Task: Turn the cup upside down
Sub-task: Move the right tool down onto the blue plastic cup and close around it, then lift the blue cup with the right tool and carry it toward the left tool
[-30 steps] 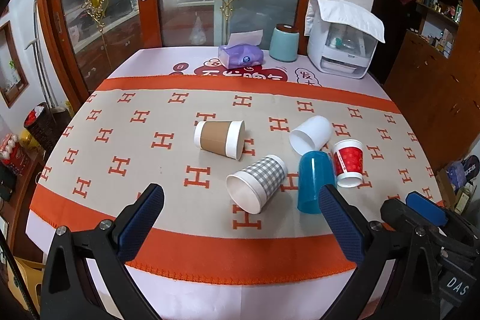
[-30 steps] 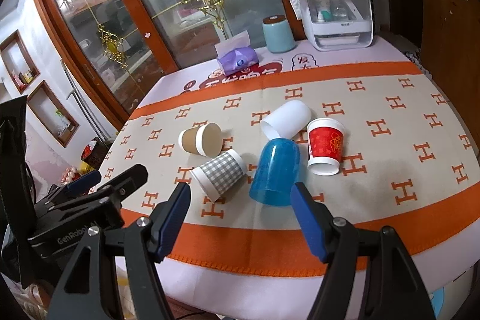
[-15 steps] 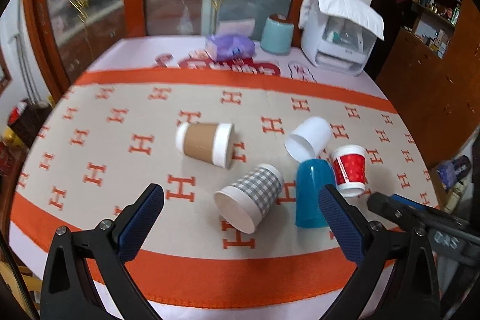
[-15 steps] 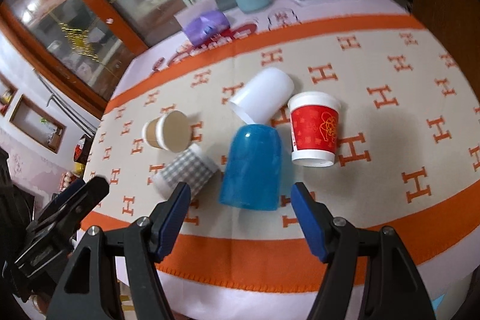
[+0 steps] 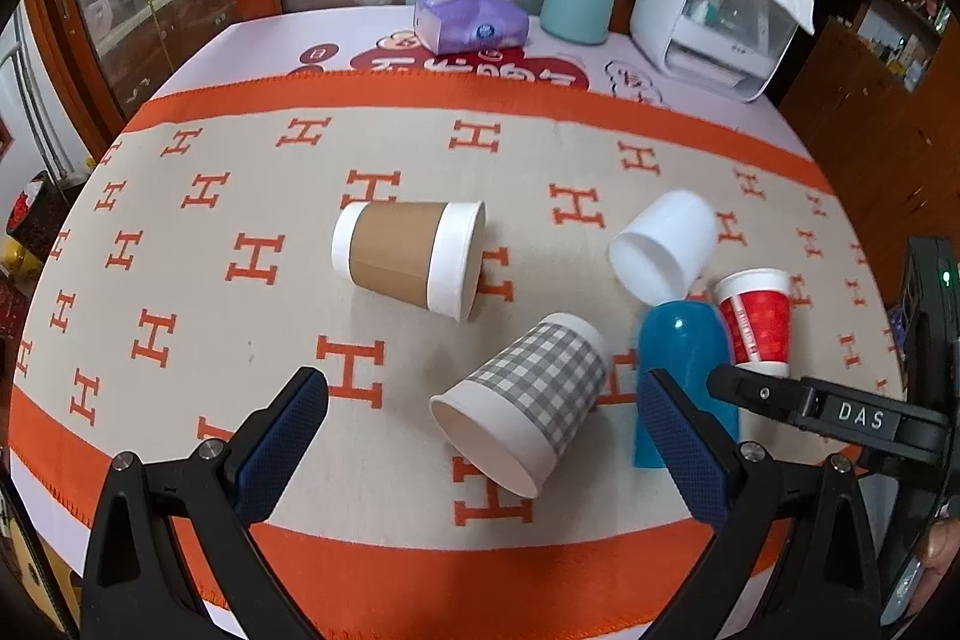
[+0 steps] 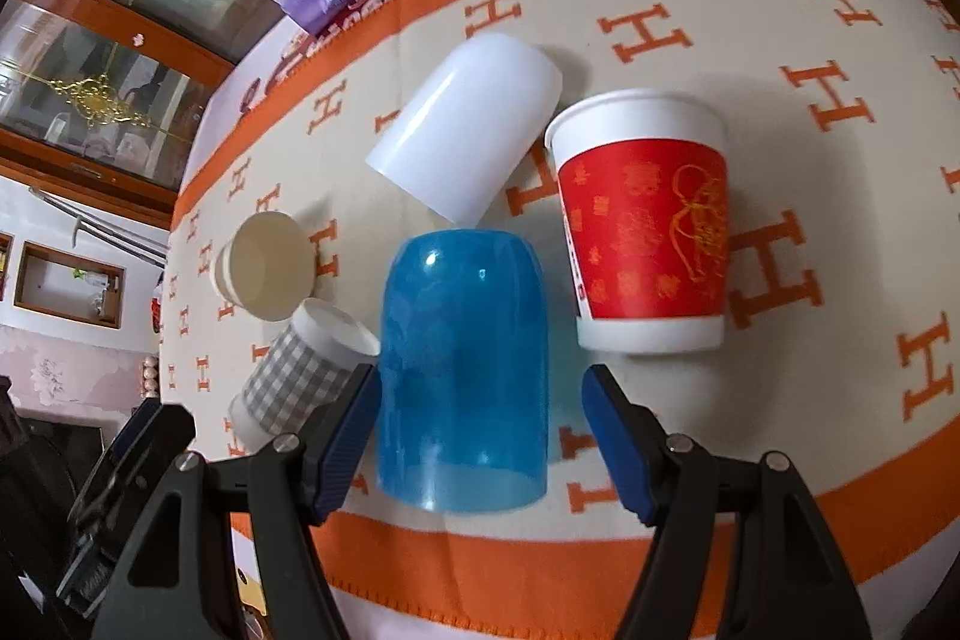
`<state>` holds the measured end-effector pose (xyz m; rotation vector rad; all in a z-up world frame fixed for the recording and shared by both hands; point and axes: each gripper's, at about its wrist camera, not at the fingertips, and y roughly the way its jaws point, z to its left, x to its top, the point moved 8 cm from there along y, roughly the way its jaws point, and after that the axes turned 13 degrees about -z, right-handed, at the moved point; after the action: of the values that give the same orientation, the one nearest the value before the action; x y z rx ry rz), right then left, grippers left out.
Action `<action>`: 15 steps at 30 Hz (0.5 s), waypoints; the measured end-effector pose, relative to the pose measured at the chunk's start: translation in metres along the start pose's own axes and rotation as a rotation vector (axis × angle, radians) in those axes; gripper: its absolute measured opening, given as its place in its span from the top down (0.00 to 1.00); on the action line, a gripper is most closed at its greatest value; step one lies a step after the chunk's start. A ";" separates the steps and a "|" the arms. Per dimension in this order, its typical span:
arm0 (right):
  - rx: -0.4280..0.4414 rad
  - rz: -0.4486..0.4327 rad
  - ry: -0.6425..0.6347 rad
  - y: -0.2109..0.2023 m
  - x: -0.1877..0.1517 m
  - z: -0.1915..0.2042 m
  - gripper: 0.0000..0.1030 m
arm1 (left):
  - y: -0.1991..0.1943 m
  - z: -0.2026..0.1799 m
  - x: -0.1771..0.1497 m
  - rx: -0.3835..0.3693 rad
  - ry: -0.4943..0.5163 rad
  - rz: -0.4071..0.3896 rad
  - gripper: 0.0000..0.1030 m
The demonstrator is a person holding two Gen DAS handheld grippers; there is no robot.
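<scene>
Orange-bordered cloth with an H pattern covers the worktop (image 5: 180,244); glass doors, a tissue pack (image 5: 471,25) and a white appliance (image 5: 714,16) stand at the far edge.

Five cups cluster on the cloth. The blue cup (image 6: 465,370) sits mouth down, apparently upright on its rim. The red cup (image 6: 645,220) stands mouth down just beside it. Three lie on their sides: white cup (image 6: 465,133), brown cup (image 5: 408,259), checked cup (image 5: 522,400).

Right gripper (image 6: 480,403): jaws apart, one on each side of the blue cup's lower wall, not yet touching it. The cup's long axis runs straight away from the camera, centred between the jaws. Left gripper (image 5: 480,436): jaws apart, empty, hovering near the mouth of the checked cup.

Judgement: the right hand is nearer the blue cup and is set to close on it. Which cup the task means is unclear, since the blue one appears already inverted. Risk: the checked cup's base lies close by the left-side jaw and could be nudged.
</scene>
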<state>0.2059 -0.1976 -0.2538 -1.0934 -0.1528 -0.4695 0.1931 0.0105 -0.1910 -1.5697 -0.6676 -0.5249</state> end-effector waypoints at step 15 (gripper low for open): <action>0.050 0.013 -0.044 0.010 -0.004 0.019 0.37 | 0.016 0.008 -0.013 0.037 0.010 0.039 0.01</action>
<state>0.2085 -0.1756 -0.2541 -1.0552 -0.1951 -0.4279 0.1943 0.0160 -0.2121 -1.5416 -0.6350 -0.4884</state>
